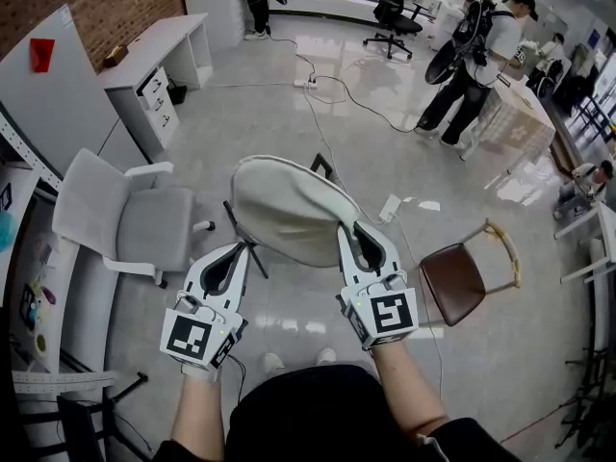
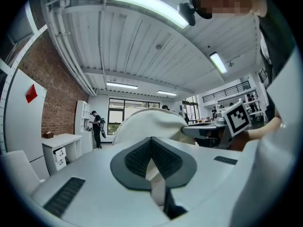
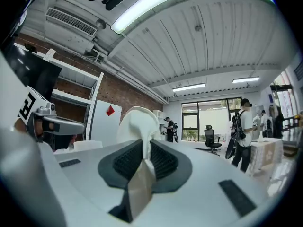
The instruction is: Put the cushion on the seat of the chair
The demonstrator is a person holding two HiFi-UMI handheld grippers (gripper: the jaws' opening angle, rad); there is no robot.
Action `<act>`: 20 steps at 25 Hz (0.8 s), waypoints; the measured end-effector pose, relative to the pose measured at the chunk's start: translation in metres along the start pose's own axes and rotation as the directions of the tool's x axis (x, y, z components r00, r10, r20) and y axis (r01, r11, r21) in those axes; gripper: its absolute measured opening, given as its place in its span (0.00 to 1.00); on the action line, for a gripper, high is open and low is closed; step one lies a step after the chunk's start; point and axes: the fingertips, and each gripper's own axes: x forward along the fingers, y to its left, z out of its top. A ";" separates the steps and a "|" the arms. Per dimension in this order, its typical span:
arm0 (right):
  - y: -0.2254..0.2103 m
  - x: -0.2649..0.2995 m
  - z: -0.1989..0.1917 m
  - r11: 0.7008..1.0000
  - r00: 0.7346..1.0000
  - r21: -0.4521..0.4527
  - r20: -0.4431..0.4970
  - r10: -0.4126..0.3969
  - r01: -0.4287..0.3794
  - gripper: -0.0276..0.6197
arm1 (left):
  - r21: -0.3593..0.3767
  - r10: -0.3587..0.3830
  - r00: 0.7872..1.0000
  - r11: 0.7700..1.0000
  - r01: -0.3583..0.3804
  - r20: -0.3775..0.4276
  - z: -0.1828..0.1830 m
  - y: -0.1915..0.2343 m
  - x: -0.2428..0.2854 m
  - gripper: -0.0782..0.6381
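Note:
A cream, rounded cushion hangs in the air in front of me, gripped at its near edge from both sides. My left gripper is shut on its left edge, and in the left gripper view the cushion rises past the pads with fabric pinched between them. My right gripper is shut on the right edge; in the right gripper view a fold of the cushion runs down into the jaws. A chair with a brown seat and a pale frame stands on the floor to the right. Thin black bars stick out from behind the cushion.
A grey office chair stands to the left beside a white desk with drawers. Cables and a power strip lie on the shiny floor. A person with a backpack stands at the back right by a table, with a black office chair beyond.

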 end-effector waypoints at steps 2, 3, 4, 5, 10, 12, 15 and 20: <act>0.001 0.003 0.003 1.000 1.000 0.013 0.000 -0.015 0.015 0.14 | 0.004 0.003 1.000 1.000 -0.003 -0.004 0.000 0.009 -0.007 0.12; 0.003 0.005 0.004 1.000 1.000 0.017 0.001 -0.021 0.021 0.14 | 0.016 0.004 1.000 1.000 -0.004 -0.010 0.000 0.013 -0.010 0.12; 0.005 0.007 0.005 1.000 1.000 0.016 0.000 -0.027 0.027 0.14 | 0.026 0.002 1.000 1.000 -0.002 -0.017 -0.001 0.017 -0.013 0.12; 0.009 0.009 0.006 0.999 0.999 0.011 -0.001 -0.033 0.033 0.14 | 0.028 -0.004 1.000 1.000 0.004 -0.021 -0.002 0.022 -0.017 0.12; 0.036 0.020 0.006 0.998 0.998 -0.014 -0.012 -0.063 0.063 0.14 | -0.051 -0.019 1.000 0.999 0.019 -0.007 -0.007 0.051 -0.036 0.12; 0.045 0.022 0.003 0.997 0.997 -0.014 -0.018 -0.071 0.071 0.14 | -0.068 -0.028 1.000 0.997 0.028 0.000 -0.012 0.060 -0.045 0.12; 0.053 0.025 -0.001 0.996 0.996 -0.024 -0.031 -0.082 0.082 0.14 | -0.086 -0.028 1.000 0.996 0.029 0.012 -0.018 0.070 -0.056 0.12; 0.058 0.037 -0.002 0.996 0.996 -0.031 -0.038 -0.082 0.081 0.14 | -0.110 0.002 1.000 0.994 -0.001 0.004 -0.025 0.087 -0.059 0.12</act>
